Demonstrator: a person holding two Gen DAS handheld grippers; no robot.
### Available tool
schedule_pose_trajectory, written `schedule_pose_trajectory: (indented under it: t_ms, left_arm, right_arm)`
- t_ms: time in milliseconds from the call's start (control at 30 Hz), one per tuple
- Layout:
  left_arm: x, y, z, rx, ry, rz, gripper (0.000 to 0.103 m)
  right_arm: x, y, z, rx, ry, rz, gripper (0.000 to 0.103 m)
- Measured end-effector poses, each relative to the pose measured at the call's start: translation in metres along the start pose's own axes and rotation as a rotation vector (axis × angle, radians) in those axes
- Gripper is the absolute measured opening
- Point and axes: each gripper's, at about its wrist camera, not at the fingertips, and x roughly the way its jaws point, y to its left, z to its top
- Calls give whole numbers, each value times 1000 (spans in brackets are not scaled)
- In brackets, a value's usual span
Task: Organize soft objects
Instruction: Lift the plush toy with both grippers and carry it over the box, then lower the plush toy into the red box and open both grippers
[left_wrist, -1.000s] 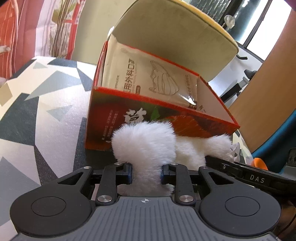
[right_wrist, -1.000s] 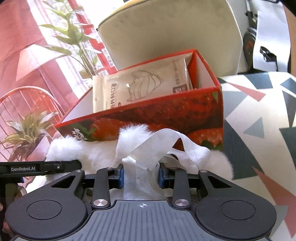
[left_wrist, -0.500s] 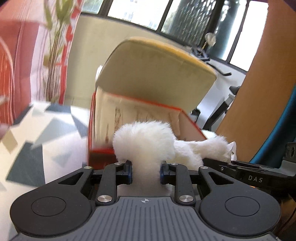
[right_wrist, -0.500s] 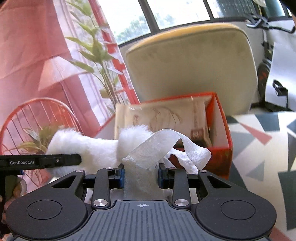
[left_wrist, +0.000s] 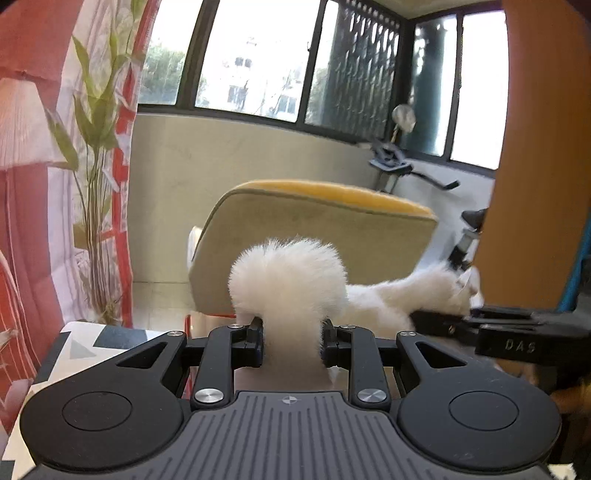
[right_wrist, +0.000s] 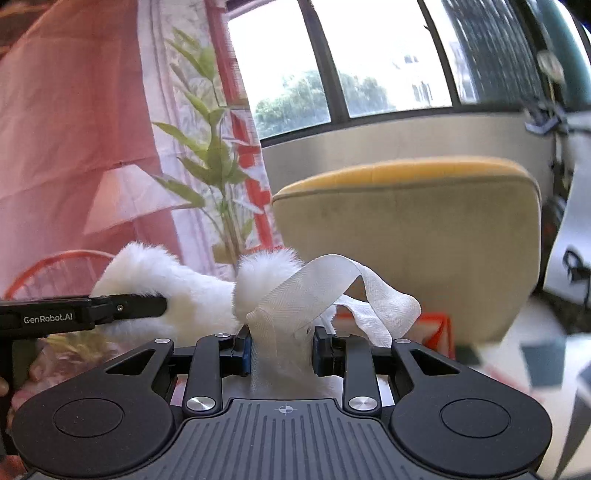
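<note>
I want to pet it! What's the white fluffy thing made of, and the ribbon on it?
The white fluffy item looks like soft plush faux fur: long, fine fibres stand out at its edges. The ribbon looks like woven cotton or polyester tape, matte off-white, with a visible herringbone weave. Neither fibre can be told for sure.

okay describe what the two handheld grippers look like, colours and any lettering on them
Both the left gripper and right gripper are matte black, with ribbed grey housing, round side discs, silver screws and blue-edged pads. Seen side-on, one reads GenRobot.AI, the other DAS.
</note>
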Motion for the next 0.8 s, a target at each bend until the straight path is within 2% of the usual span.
schedule_pose_trajectory:
  t_ms: [167, 400, 633, 800]
  left_arm:
    - [39, 2, -6, 16, 106, 15, 27]
    - [78, 3, -31, 2, 291, 1, 27]
    - [92, 9, -41, 25, 372, 11, 27]
    - [91, 11, -42, 27, 389, 20, 37]
  right_arm:
    - [42, -10, 1, -78, 68, -43, 26]
    - [89, -33, -30, 14, 259, -109, 26]
    - [98, -40, -49, 92, 324, -130, 27]
    - [98, -38, -57, 80, 349, -142, 28]
